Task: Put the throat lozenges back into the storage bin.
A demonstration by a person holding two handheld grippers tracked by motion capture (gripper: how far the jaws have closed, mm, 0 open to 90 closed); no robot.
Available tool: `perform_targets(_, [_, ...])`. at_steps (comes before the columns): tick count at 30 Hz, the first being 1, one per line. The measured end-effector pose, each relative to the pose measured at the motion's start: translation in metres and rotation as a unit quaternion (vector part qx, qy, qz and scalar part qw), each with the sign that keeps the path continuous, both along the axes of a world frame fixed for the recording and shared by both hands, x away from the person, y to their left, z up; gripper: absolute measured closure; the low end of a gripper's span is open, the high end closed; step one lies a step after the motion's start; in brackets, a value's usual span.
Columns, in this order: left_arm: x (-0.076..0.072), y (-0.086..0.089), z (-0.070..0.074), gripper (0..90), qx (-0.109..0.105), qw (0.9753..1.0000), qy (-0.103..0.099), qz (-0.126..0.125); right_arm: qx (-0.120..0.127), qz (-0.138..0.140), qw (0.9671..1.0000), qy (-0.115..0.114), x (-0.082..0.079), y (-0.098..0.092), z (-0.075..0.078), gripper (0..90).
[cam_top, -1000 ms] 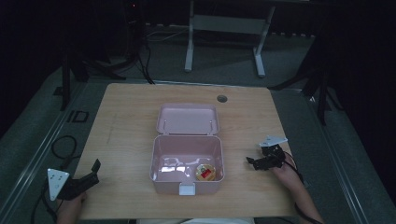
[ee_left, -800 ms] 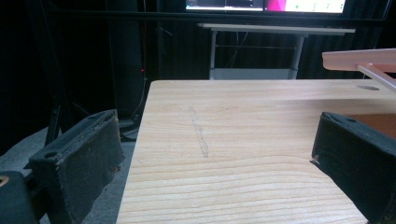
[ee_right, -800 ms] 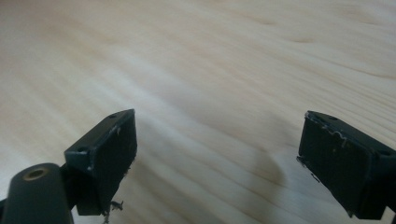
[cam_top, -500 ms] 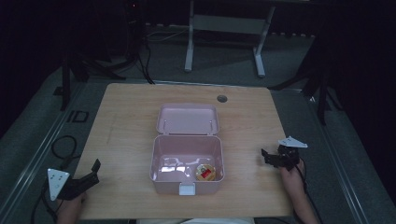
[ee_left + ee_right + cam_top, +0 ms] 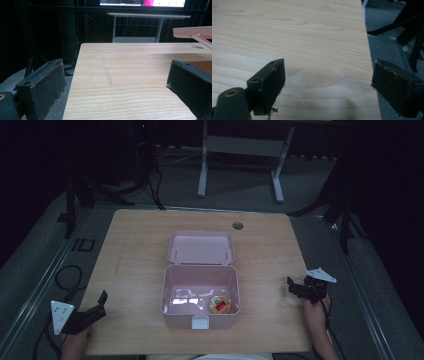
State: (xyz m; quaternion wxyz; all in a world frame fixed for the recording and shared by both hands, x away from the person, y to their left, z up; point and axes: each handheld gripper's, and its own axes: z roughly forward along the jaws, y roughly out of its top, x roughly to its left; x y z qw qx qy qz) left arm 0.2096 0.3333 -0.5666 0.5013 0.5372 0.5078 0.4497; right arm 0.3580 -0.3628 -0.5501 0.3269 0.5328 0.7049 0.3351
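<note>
A pink lunch box [image 5: 172,292] stands open at the middle of the wooden table [image 5: 135,250], its lid [image 5: 200,247] laid back behind it. Inside, at the front right, lies a small round yellow item with a red top [image 5: 219,304]. My left gripper [image 5: 100,305] rests at the table's front left corner, open and empty. In the left gripper view its jaws [image 5: 116,72] stand wide apart over bare wood, with the pink lid's edge [image 5: 192,32] at the upper right. My right gripper [image 5: 292,289] is open near the table's right edge, its jaws [image 5: 328,67] straddling that edge.
A round cable hole [image 5: 237,225] sits in the table behind the box. Cables [image 5: 65,275] lie on the grey floor to the left. A white desk frame [image 5: 240,145] stands on the floor beyond the table. Dark stand legs [image 5: 394,27] are off the right edge.
My right gripper has drawn away from the box, moving right to the table's right edge. The left gripper and the box have stayed put.
</note>
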Motion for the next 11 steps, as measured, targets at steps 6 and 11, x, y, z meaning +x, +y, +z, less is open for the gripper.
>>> perform_targets(6, [0.0,-0.0001,0.0,2.4,0.0,1.0,0.0,0.001,0.004,-0.009,0.9999,0.008,0.0009,-0.0025,-0.0016,11.4])
perform_targets(11, [0.0,-0.0003,0.0,2.4,0.0,1.0,0.0,0.001,0.009,-0.01,0.9999,0.01,0.0012,-0.0049,-0.0022,11.4])
